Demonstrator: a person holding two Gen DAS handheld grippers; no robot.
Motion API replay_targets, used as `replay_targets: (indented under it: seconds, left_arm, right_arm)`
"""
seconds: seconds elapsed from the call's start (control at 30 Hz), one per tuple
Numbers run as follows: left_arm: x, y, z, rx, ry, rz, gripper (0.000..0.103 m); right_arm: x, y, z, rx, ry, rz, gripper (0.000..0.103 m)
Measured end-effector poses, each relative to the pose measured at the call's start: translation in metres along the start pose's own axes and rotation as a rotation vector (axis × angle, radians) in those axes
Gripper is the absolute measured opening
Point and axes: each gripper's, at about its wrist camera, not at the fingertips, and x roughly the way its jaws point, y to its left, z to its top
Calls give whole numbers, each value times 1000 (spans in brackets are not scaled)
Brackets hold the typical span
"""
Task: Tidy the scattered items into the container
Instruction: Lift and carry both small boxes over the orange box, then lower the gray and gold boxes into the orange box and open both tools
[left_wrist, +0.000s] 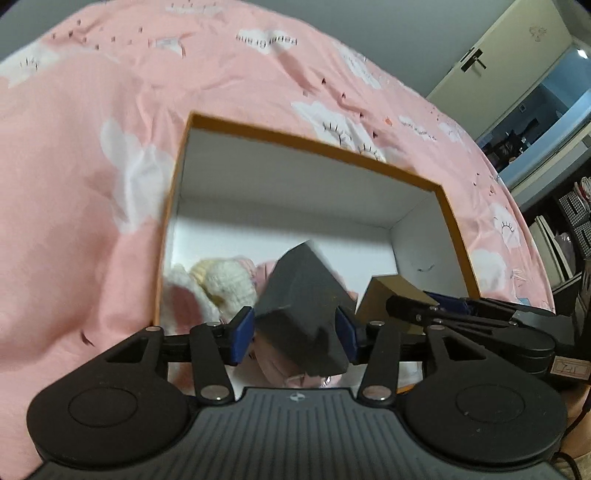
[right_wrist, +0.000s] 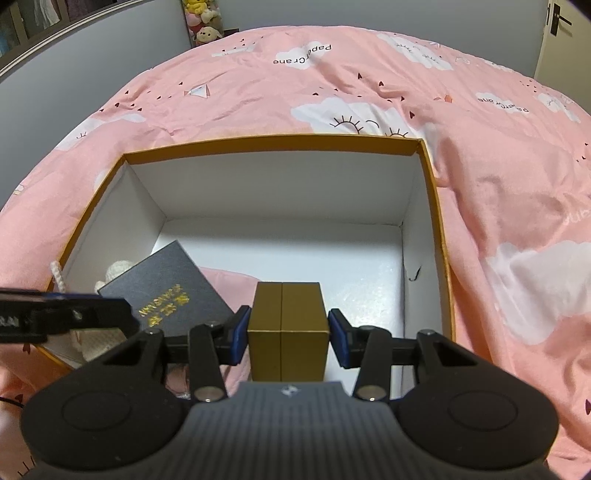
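Left wrist view shows the left gripper (left_wrist: 295, 328) over the near part of an open cardboard box (left_wrist: 314, 146), orange outside and white inside, that sits on a bed with a pink cover (left_wrist: 92, 110) printed with white clouds. Between its blue pads (left_wrist: 242, 334) is a dark grey box (left_wrist: 301, 314), tilted and blurred. The jaws stand apart: a gap shows at the left pad, and at the right pad I cannot tell if it touches the box. Under and behind the grey box, near the left wall of the cardboard box, lie a cream knitted item (left_wrist: 221, 286) and some pink cloth (left_wrist: 280, 365).

From the right wrist view the right gripper (right_wrist: 290, 338) is clamped on a gold box (right_wrist: 288, 332); both blue pads press on its sides. The gold box is upright, with a seam down its middle, and it hangs over the near edge of the cardboard box (right_wrist: 432, 206), about the middle of that edge. The grey box (right_wrist: 170, 288) shows here with gold letters on its top, leaning in the near left corner above the knitted item (right_wrist: 118, 269). One finger of the left gripper (right_wrist: 85, 319) comes in from the left edge beside it. The far half of the white floor is bare. Plush toys (right_wrist: 203, 22) stand against the wall beyond the bed.
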Motion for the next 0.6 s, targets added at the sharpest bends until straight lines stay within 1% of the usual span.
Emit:
replay_targets:
  seconds: [0.13,0.2,0.27,0.33,0.37,0.5,0.6]
  left_arm:
    - [3,1,6,5,-1,-7,55]
    - [9,2,6,0,10,-6,46]
    - [15,2,3,2,38,-7,35]
    - [19,0,-3,6,69,-29,28]
    - [21,-2,-6,9,83,-28,27]
    - [25,-10,-16,48,110,-2,27]
    - [23,-12,-18,58,101,6,27]
  right_arm:
    - [0,-1,2,-6,8,-13,48]
    - [1,-2,3,0,12,-17,47]
    - [1,-4,3,11,16,-15,48]
    - [1,-6,3,22,19,-14,47]
    - [2,-7,3,27,20,-14,47]
    - [3,-10,2,58,20,-12,48]
    - [3,-10,-1,100,-2,2,48]
